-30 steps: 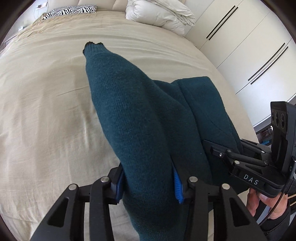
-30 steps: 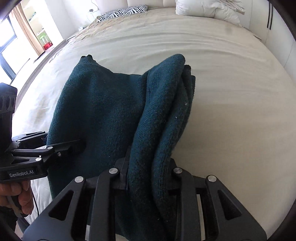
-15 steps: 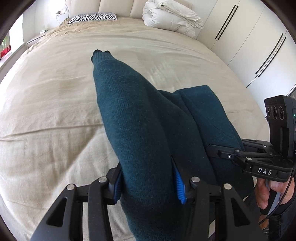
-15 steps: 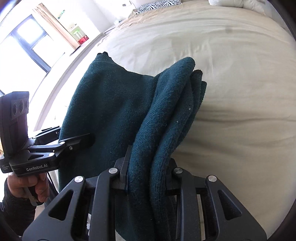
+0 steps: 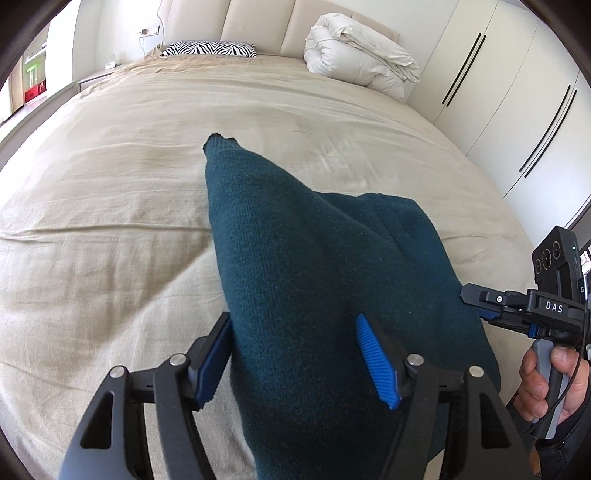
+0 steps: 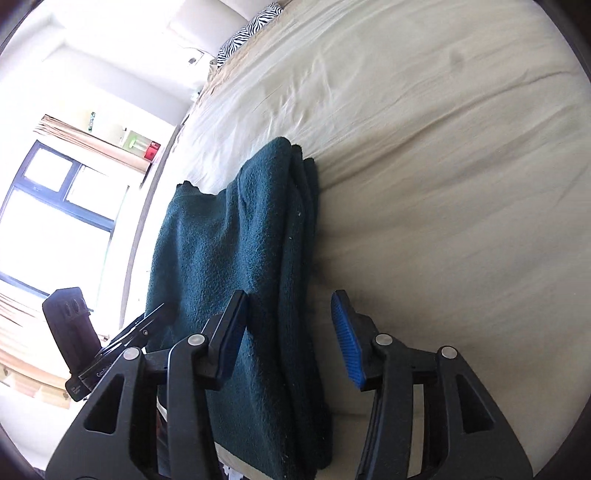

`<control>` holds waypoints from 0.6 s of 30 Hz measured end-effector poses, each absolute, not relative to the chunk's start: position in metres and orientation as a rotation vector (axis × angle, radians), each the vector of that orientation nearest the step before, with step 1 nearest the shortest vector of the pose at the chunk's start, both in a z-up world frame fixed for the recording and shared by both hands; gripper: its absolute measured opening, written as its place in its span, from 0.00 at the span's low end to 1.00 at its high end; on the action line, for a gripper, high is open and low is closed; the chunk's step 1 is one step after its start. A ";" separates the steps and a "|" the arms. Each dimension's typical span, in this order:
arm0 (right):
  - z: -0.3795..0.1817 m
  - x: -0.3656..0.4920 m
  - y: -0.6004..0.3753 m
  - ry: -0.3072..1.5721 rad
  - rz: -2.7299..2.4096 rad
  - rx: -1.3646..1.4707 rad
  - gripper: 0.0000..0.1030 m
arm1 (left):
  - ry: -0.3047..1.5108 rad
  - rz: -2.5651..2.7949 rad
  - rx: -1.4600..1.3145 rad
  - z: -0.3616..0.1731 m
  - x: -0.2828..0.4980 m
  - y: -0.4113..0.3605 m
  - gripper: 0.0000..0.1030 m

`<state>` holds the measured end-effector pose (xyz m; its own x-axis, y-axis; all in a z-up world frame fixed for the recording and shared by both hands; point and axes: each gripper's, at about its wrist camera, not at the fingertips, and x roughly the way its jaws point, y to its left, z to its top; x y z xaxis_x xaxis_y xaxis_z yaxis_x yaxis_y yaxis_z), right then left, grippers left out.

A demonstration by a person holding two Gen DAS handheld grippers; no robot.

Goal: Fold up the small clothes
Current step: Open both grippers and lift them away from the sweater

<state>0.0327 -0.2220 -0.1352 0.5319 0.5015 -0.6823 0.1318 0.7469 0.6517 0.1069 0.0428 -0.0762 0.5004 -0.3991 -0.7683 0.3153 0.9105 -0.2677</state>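
Teal sweater (image 5: 314, 280): lying folded on the near part of the beige bed (image 5: 110, 221).
Left gripper (image 5: 297, 354): pads parted, straddling cloth.
Right gripper (image 6: 291, 339): standing spread, gripping nothing.

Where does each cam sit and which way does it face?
Left wrist: on the left gripper, looking along its fingers up the bed toward the zebra pillow; the teal sweater lies between the open fingers; the right gripper and the right hand show at right.
Right wrist: on the right gripper, rolled sideways, facing the bed and window; open around the sweater's folded edge; the left gripper shows at left.
Shared: sweater, bed, zebra pillow, each other's gripper.
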 end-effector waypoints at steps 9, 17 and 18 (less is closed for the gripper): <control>-0.033 -0.032 -0.202 0.719 0.018 0.392 0.68 | 0.479 -0.296 -0.010 0.006 0.034 0.057 1.00; 0.073 -0.125 -0.164 0.156 -0.071 0.147 1.00 | 0.139 -0.096 0.206 0.073 -0.069 0.046 1.00; 0.080 -0.128 -0.160 0.165 -0.040 0.122 1.00 | 0.135 -0.088 0.225 0.077 -0.072 0.045 1.00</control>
